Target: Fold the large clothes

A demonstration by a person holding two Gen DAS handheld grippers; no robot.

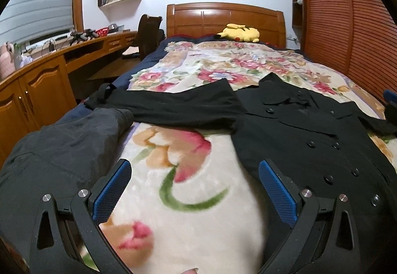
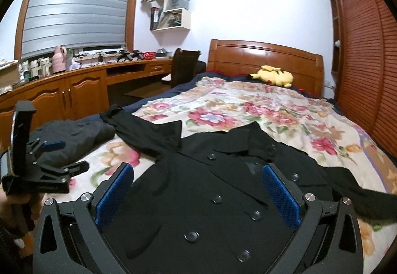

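Note:
A black double-breasted coat (image 1: 310,130) lies spread face up on the floral blanket (image 1: 188,189), one sleeve (image 1: 173,105) stretched out to the left. My left gripper (image 1: 194,169) is open and empty above the blanket, just left of the coat's body. My right gripper (image 2: 198,173) is open and empty, hovering over the coat's buttoned front (image 2: 198,199), below the collar (image 2: 238,150). The left gripper also shows in the right wrist view (image 2: 67,155), at the far left. The coat's other sleeve (image 2: 359,199) runs off to the right.
A second dark grey garment (image 1: 62,150) lies bunched at the bed's left edge. A yellow plush toy (image 1: 239,33) sits by the wooden headboard (image 1: 225,17). A wooden desk with cabinets (image 1: 44,85) and a chair (image 1: 148,33) stand left. Louvered wardrobe doors (image 1: 347,26) line the right.

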